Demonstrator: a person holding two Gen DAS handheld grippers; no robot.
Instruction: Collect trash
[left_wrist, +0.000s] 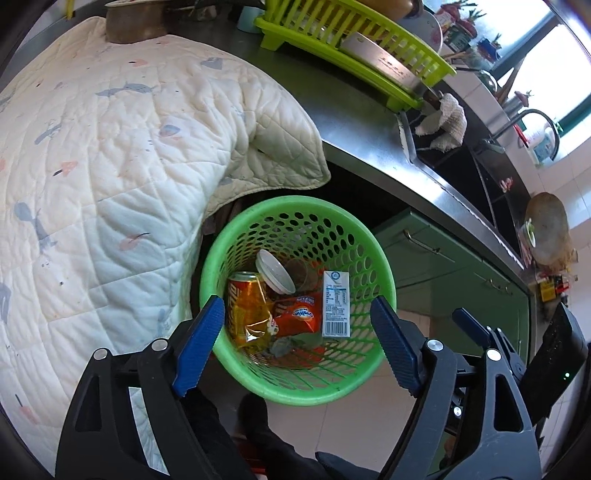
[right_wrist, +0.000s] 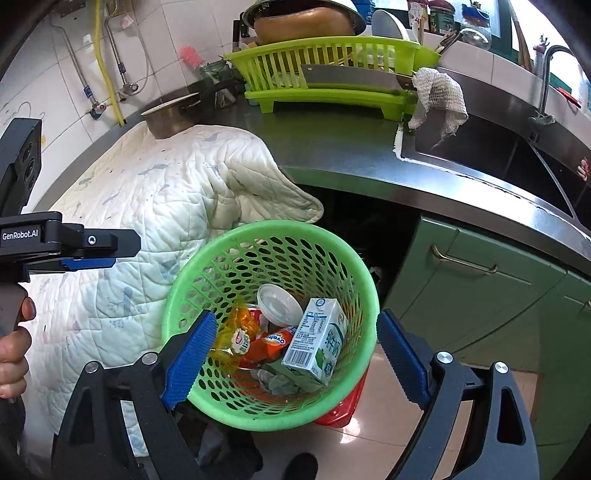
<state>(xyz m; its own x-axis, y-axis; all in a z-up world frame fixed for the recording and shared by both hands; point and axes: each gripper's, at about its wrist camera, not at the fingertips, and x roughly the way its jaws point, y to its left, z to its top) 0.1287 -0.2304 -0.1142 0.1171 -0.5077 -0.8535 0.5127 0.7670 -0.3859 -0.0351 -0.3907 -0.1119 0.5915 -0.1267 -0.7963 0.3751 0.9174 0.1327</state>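
A green perforated basket (left_wrist: 354, 380) stands on the floor below the counter; it also shows in the right wrist view (right_wrist: 207, 273). Inside lie a crushed orange can (left_wrist: 245, 310), an orange snack wrapper (left_wrist: 299, 317), a white lid (left_wrist: 275, 271), a clear cup (left_wrist: 301, 273) and a milk carton (left_wrist: 335, 304), also seen from the right wrist (right_wrist: 317, 341). My left gripper (left_wrist: 297, 341) is open and empty above the basket. My right gripper (right_wrist: 295, 360) is open and empty above it too. The left gripper's side (right_wrist: 88, 254) shows at the left in the right wrist view.
A quilted white cloth (left_wrist: 110, 166) drapes over the steel counter (left_wrist: 354, 122) to the left of the basket. A lime dish rack (right_wrist: 332, 70) with a cleaver, a pot (right_wrist: 173, 114), a rag (right_wrist: 437, 96) and the sink (right_wrist: 491, 147) lie behind. Green cabinets (right_wrist: 480, 295) are at the right. A red item (right_wrist: 345, 406) lies under the basket.
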